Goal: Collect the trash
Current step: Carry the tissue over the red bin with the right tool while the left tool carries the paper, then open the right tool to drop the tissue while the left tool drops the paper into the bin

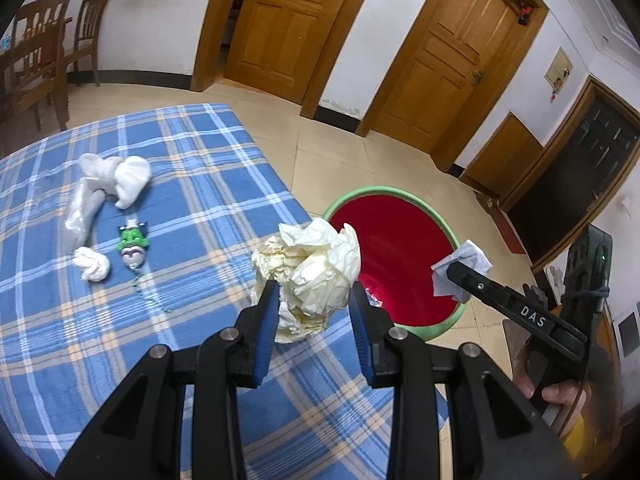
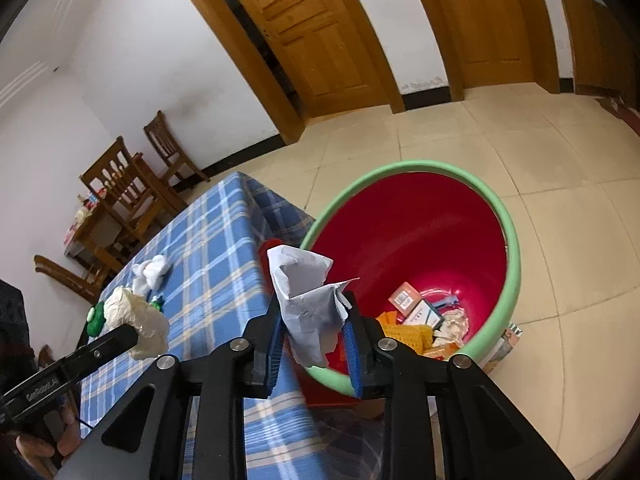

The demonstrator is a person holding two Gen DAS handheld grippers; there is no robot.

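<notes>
Left gripper (image 1: 314,294) pinches one crumpled cream paper ball (image 1: 310,270) beside the round red bin (image 1: 404,260); right gripper (image 2: 314,320) holds one creased white paper scrap (image 2: 308,304) at its green rim.

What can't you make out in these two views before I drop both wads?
- Bin contents: left wrist view, cream paper wad and near rim hide the bottom.
- Bin's near rim: right wrist view, grey paper wad and right claw cover it.
- Green toy: too small to identify in either view.
- White bundles: blurred, material unclear.
</notes>
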